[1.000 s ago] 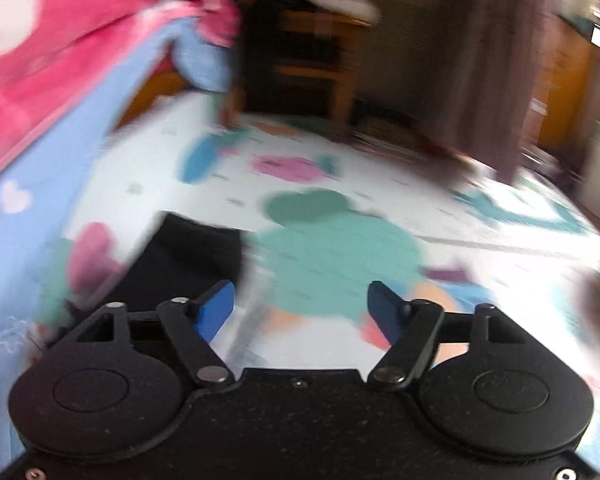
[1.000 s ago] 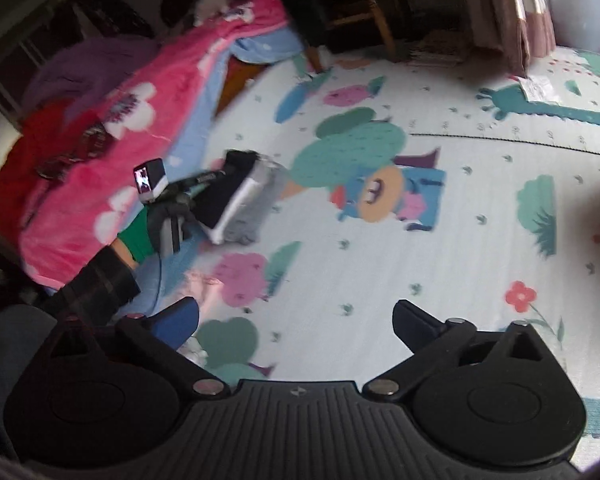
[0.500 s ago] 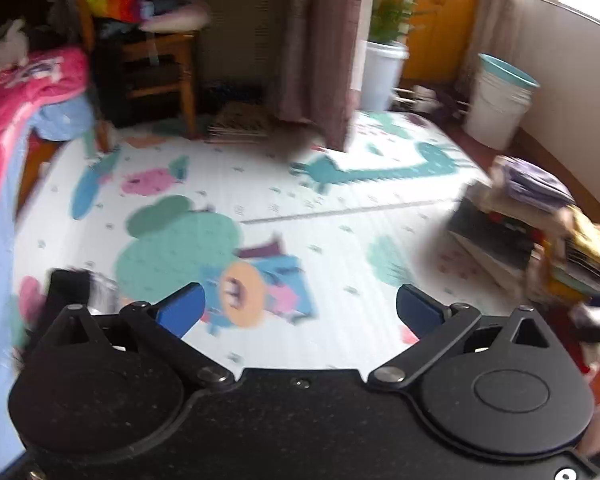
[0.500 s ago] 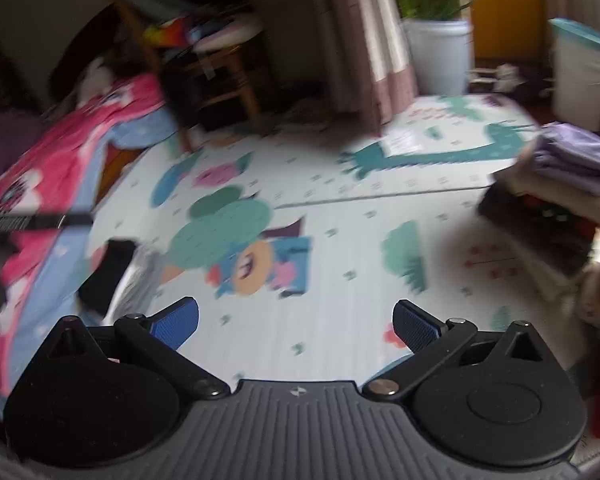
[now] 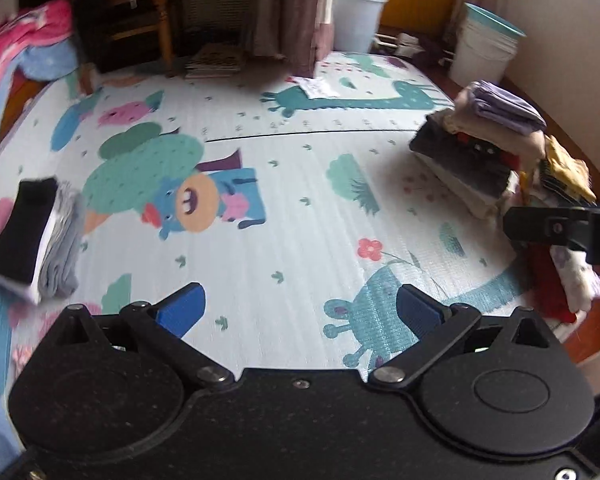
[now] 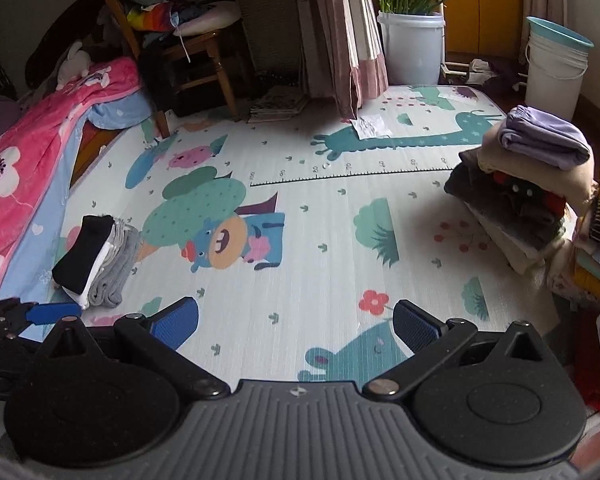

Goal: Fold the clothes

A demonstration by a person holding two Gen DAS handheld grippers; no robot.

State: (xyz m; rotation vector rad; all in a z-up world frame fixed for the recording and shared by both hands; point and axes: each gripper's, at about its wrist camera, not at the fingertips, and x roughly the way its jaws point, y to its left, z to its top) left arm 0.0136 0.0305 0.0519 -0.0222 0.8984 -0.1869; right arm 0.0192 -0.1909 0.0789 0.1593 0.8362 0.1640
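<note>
Mat (image 6: 324,216) centre free; folded stack (image 6: 96,260) left, clothes pile (image 6: 532,184) right.

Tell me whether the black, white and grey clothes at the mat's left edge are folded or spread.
Folded. The black, white and grey clothes sit as a compact stack of layered edges on the cartoon-printed play mat.

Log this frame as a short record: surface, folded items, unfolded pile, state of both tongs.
surface: cartoon-print play mat
folded stack: black, white and grey pieces, at the mat's left edge beside the pink blanket
clothes pile: mixed garments, purple one on top, at the mat's right edge
left tongs: open, nothing between the pads
right tongs: open, nothing between the pads
garment in work: none on the mat's middle
background: wooden chair, white plant pot, white bucket
</note>
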